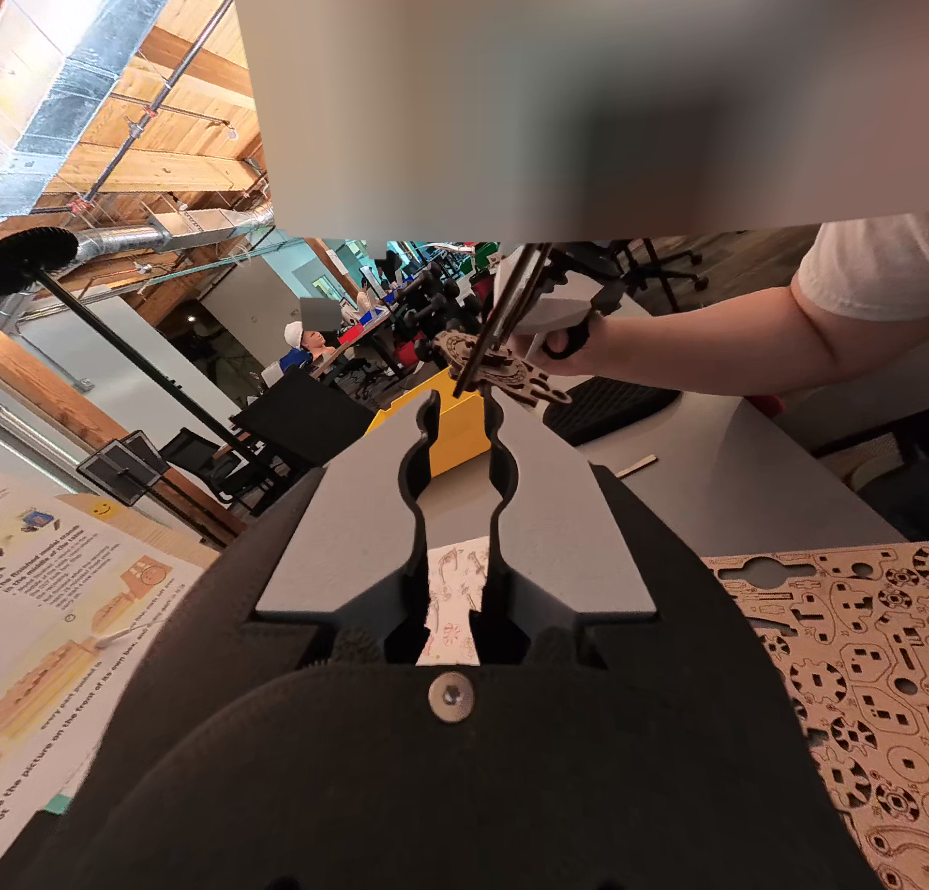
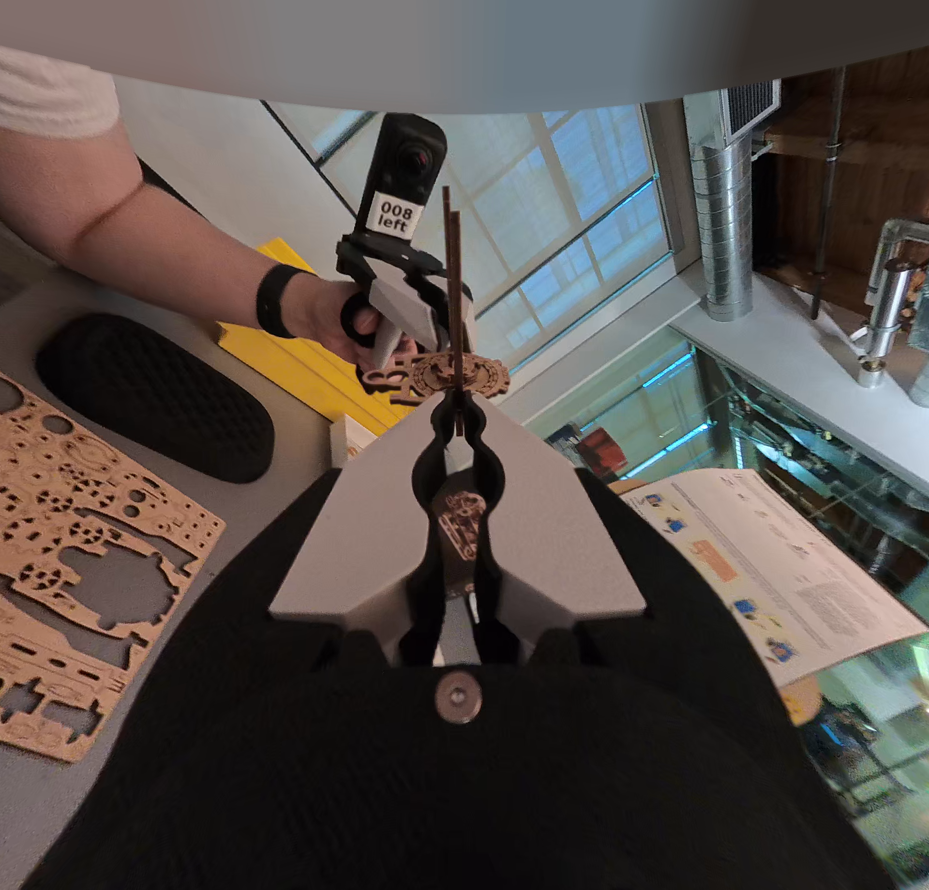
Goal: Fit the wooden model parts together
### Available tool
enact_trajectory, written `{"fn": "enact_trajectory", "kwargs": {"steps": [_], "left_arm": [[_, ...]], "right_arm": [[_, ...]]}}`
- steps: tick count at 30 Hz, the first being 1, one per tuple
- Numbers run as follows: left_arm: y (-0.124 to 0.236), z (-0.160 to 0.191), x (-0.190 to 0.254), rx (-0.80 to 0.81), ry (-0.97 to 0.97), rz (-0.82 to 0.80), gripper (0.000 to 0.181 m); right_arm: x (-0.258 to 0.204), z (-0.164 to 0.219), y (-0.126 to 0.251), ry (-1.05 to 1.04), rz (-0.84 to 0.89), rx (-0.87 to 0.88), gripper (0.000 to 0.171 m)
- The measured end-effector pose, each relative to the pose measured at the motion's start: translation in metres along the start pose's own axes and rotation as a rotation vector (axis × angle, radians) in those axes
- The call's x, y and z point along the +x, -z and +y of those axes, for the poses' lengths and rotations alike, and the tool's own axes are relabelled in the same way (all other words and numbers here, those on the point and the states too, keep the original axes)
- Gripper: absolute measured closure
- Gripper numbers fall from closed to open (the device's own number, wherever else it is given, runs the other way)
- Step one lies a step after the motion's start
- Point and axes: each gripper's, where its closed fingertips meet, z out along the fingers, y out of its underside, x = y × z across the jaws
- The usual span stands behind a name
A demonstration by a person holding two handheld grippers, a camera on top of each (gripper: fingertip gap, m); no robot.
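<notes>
My right gripper (image 2: 456, 408) is shut on a wooden model assembly: thin dark plates (image 2: 455, 288) seen edge-on, standing up out of its tips, crossed by a flat gear-engraved piece (image 2: 452, 373). In the left wrist view the right gripper (image 1: 502, 343) holds this assembly (image 1: 507, 373) in the air, just above and beyond my left gripper (image 1: 465, 403). The left gripper's fingers are a little apart with nothing between them. In the right wrist view the left gripper (image 2: 432, 343) sits right at the far side of the gear piece; I cannot tell if it touches.
A punched wooden parts sheet (image 1: 829, 665) (image 2: 75, 539) lies on the grey table (image 1: 704, 489). A printed instruction sheet (image 1: 75, 589) (image 2: 764, 564), a yellow bin (image 1: 457, 433) (image 2: 301, 353), a black mesh pad (image 1: 603, 408) (image 2: 151, 393) and a small wooden stick (image 1: 636, 466) are nearby. Left tips to right tips: about 6 centimeters.
</notes>
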Motion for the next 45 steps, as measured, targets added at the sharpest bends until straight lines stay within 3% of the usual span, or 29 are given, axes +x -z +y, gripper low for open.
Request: {"fn": "enact_trajectory", "kwargs": {"steps": [8,22,28,33,35,39,42,45], "left_arm": [[-0.001,0.000,-0.001,-0.003,0.004,-0.013,0.176],[-0.005,0.013,-0.002,-0.021,0.127,0.021,0.180],[-0.009,0.019,-0.010,-0.007,0.335,0.019,0.181],[-0.010,0.034,-0.021,-0.011,0.607,0.012,0.181],[-0.009,0.041,-0.027,0.000,0.777,0.013,0.181],[-0.007,0.056,-0.033,0.040,1.132,0.043,0.181],[-0.009,0.071,-0.032,0.045,1.295,0.053,0.181],[-0.012,0.085,-0.027,-0.006,1.338,0.042,0.181]], "right_arm": [[0.002,0.009,0.000,-0.247,-0.041,0.053,0.171],[0.009,0.018,0.001,-0.491,-0.104,0.072,0.170],[0.027,0.031,0.002,-0.734,-0.070,0.087,0.164],[0.031,0.039,0.004,-0.900,-0.086,0.120,0.139],[0.035,0.047,0.009,-0.789,-0.003,0.077,0.140],[0.033,0.052,0.012,-0.330,0.139,-0.098,0.140],[0.021,0.060,0.003,-0.095,0.105,-0.267,0.140],[0.008,0.077,-0.006,0.019,0.017,-0.416,0.139]]}}
